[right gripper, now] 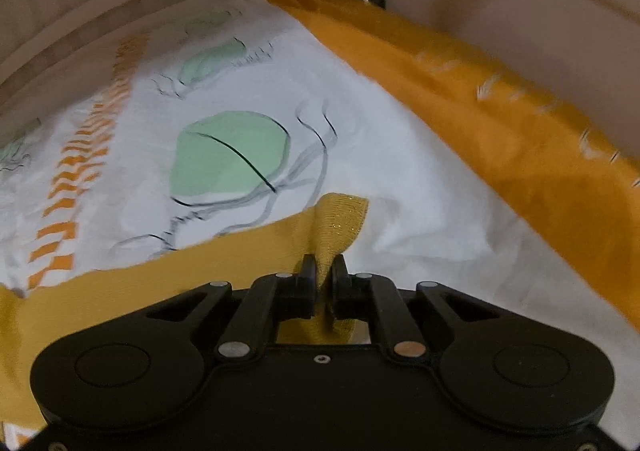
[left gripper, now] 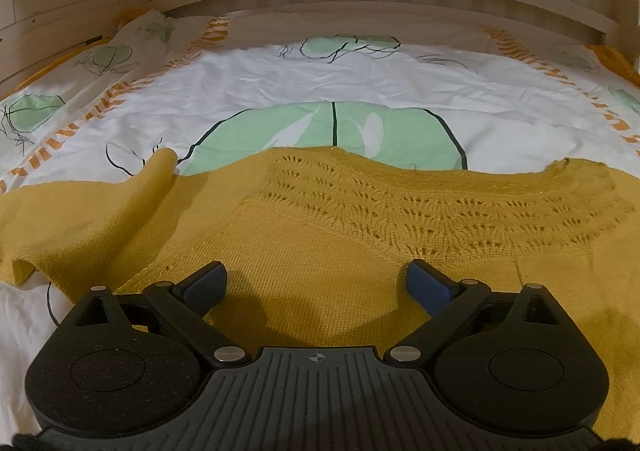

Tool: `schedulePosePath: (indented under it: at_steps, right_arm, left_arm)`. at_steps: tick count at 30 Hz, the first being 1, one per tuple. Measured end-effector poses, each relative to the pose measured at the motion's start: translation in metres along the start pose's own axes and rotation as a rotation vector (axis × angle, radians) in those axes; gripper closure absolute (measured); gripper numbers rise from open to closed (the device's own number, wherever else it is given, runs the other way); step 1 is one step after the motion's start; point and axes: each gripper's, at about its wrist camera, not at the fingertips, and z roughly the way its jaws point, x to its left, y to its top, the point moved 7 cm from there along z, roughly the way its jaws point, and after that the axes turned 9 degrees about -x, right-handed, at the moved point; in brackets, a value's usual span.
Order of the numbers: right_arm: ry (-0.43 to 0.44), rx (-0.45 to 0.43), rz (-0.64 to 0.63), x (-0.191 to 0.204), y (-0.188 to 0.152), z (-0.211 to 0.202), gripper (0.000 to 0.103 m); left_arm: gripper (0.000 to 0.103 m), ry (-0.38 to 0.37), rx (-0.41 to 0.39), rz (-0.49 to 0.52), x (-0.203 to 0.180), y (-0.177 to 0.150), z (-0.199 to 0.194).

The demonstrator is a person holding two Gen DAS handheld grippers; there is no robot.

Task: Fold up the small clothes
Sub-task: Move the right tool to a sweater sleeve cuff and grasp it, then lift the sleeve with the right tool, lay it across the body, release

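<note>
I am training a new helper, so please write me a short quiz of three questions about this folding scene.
1. True or false: the left gripper is closed on the yellow knitted top.
2. What does the right gripper pinch?
A. the bedsheet
B. an edge of the yellow top
C. nothing
3. Fill in: the top lies on a printed ___.

Key: 1 false, its jaws stand open; 2 B; 3 bedsheet.

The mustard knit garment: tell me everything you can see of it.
The mustard knit garment lies mostly flat on the printed bedsheet, its yoke showing rows of lacy eyelet holes and a glittery neckline edge. One sleeve lies folded over. The left gripper hovers open above it; the right gripper pinches a glitter-trimmed end.
</note>
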Motion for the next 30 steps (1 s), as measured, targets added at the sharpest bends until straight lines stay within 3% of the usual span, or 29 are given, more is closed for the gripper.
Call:
schedulePosePath:
  at_steps: [6,9,11,13,16,22,30]
  right_arm:
    - [0.075,-0.072,0.091,0.031,0.038,-0.060,0.089]
    - [0.145,-0.094,0.103,0.066,0.057,-0.091,0.089]
    - [0.202,-0.098,0.110,0.097,0.067,-0.112,0.089]
    - [0.262,-0.097,0.100,0.130,0.072,-0.131,0.089]
    - [0.360,-0.082,0.079,0.191,0.073,-0.156,0.089]
    - [0.556,-0.022,0.023,0.314,0.044,-0.179,0.089]
    - [0.747,0.094,-0.012,0.451,-0.029,-0.170,0.089]
  left_arm:
    - [0.004,-0.013,0.019,-0.014,0.002,0.002,0.000]
    - [0.005,-0.047,0.053,-0.016,0.005,0.004,0.001]
    - [0.007,-0.094,0.096,-0.012,0.009,0.008,-0.001]
    - [0.018,-0.128,0.126,-0.015,0.016,0.012,-0.008]
    - [0.018,-0.152,0.142,-0.038,0.036,0.016,-0.028]
    - [0.018,-0.179,0.127,-0.031,0.097,0.026,-0.069]
    - [0.018,-0.132,0.085,-0.017,0.162,0.023,-0.082]
